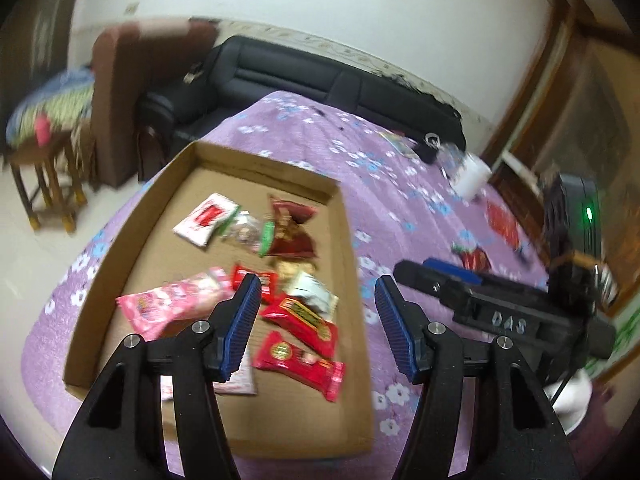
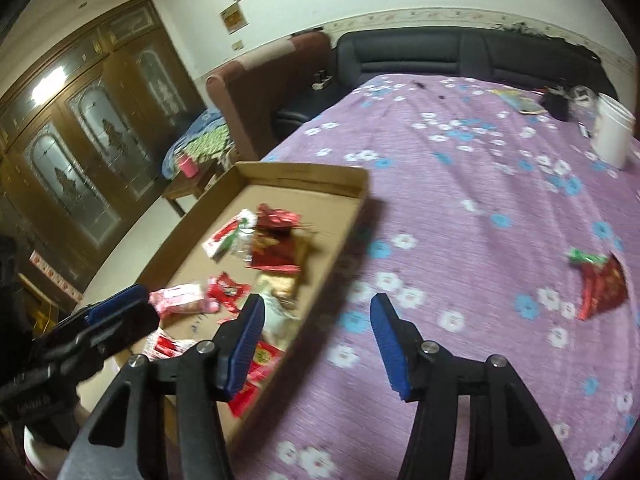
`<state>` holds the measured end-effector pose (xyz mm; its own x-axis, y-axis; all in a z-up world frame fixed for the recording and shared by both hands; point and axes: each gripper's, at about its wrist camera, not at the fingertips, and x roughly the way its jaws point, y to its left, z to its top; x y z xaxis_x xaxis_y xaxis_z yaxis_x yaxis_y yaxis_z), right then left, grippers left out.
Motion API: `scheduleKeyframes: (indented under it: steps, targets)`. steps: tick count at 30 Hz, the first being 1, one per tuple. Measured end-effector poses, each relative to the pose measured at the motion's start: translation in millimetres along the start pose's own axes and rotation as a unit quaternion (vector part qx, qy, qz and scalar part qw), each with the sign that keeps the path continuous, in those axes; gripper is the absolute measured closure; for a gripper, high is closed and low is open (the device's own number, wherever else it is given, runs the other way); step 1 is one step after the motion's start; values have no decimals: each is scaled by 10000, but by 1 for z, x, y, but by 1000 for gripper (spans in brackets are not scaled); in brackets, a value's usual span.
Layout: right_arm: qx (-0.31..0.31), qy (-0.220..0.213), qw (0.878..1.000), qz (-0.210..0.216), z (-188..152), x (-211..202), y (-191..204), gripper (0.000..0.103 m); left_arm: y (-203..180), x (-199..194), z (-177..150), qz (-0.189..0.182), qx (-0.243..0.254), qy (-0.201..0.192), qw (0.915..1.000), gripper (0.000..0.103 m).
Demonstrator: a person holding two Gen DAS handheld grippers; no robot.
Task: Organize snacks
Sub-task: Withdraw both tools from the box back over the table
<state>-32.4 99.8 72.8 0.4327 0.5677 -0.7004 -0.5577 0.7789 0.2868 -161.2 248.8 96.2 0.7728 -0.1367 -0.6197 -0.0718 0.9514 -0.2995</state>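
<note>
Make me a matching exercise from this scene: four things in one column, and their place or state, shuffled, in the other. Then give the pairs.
Things:
1. pink packet
2. white cup
3. dark red packet
4. left gripper

Places or states:
A. on the purple cloth, outside the tray
B. open, holding nothing
C. lying in the cardboard tray
D. standing upright near the table's far edge

Pairs: 1-C, 2-D, 3-A, 4-B
</note>
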Motion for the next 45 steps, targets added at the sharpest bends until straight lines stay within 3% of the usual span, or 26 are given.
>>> scheduleKeyframes:
  steps: [3, 14, 22, 45]
  targets:
    - [163, -69, 9998, -70, -7, -13, -19, 42, -27, 2, -7, 88, 370, 20, 9993, 43]
    - [627, -181, 9974, -297, -32, -46, -77, 41, -74, 28, -24, 121, 709, 510, 9961, 43]
    - [727, -212, 9964, -380, -44, -57, -92, 41, -106, 32, -36, 530, 1291, 547, 9887, 43]
    - [904, -349, 9936, -580, -58, -74, -112, 37, -128, 43, -58, 570, 1647, 841, 9811, 43]
